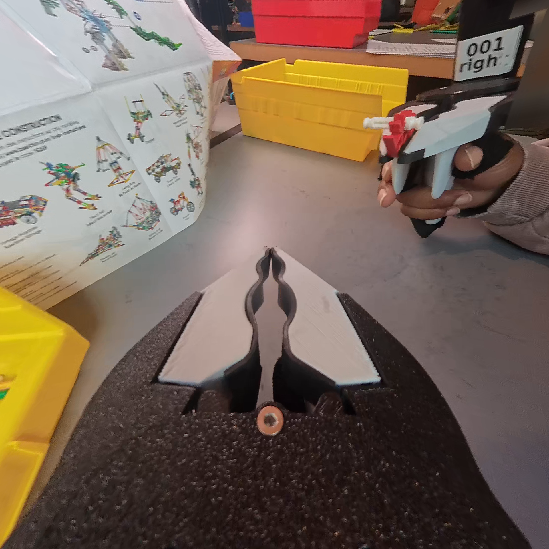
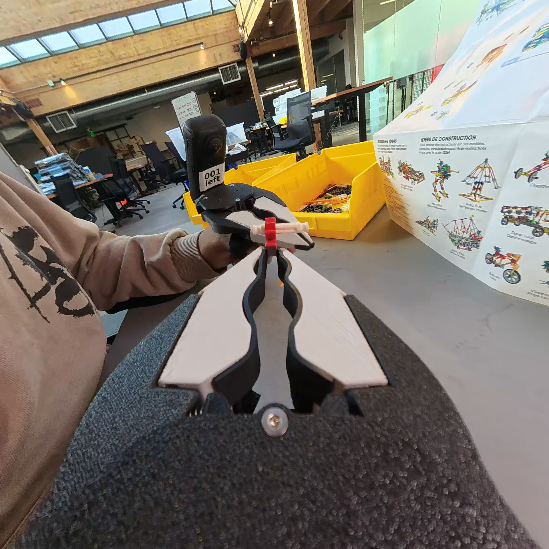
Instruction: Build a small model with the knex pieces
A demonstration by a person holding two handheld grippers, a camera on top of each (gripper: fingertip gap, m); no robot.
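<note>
My right gripper (image 2: pixel 270 252) is shut on a red connector piece (image 2: pixel 270 234) with a white rod (image 2: pixel 286 228) snapped crosswise through it. It holds the piece above the grey table (image 2: pixel 430 312). In the left wrist view the right gripper (image 1: pixel 389 142) sits at the upper right in a person's hand, with the red connector (image 1: pixel 396 132) and white rod (image 1: pixel 375 122) at its tips. My left gripper (image 1: pixel 270 252) is shut and empty, its tips touching, low over the table (image 1: pixel 326 225). In the right wrist view the left gripper (image 2: pixel 309 244) sits just behind the held piece.
A large folded instruction sheet (image 1: pixel 98 142) stands at the left and also shows in the right wrist view (image 2: pixel 475 193). A yellow bin (image 2: pixel 365 181) holds several small rods and connectors. More yellow bins (image 1: pixel 320 113) (image 1: pixel 32 386) and a red bin (image 1: pixel 312 23) are around. A beige sleeve (image 2: pixel 124 261) is close. My hands' fingertips stand some 9 cm from each other.
</note>
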